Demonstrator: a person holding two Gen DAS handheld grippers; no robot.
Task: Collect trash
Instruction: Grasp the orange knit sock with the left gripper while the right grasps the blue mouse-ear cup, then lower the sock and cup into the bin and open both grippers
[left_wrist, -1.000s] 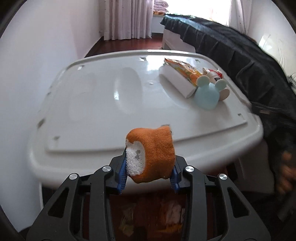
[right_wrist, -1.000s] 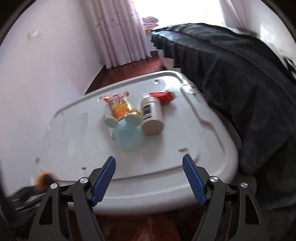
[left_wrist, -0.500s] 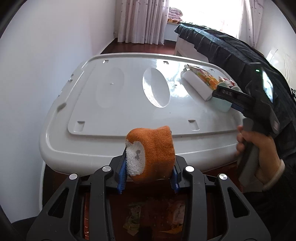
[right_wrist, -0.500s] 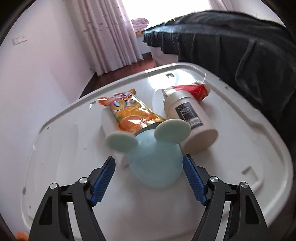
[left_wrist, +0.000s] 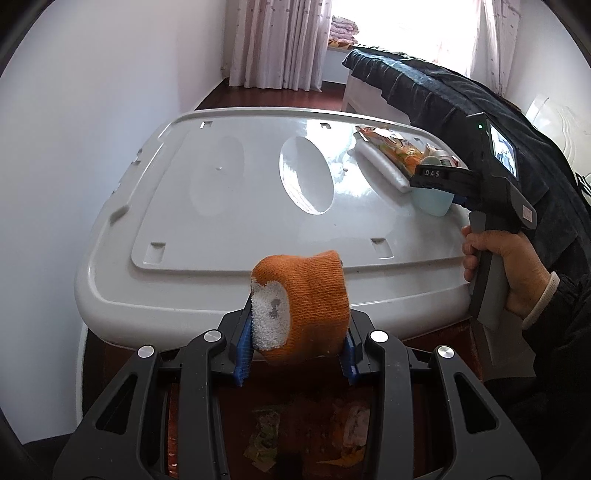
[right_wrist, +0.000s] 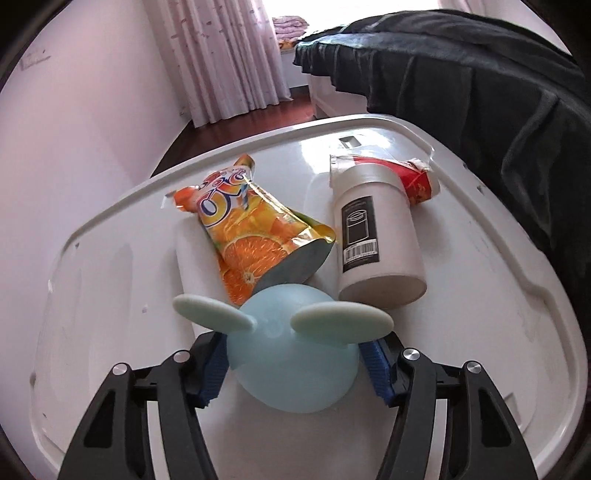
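Our left gripper pinches the sock; our right gripper straddles the cup, contact hidden; "DAS" reads beside the cup

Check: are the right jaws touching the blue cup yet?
Touching. The right wrist view shows both blue pads of the right gripper pressed against the blue cup's sides, no gap.
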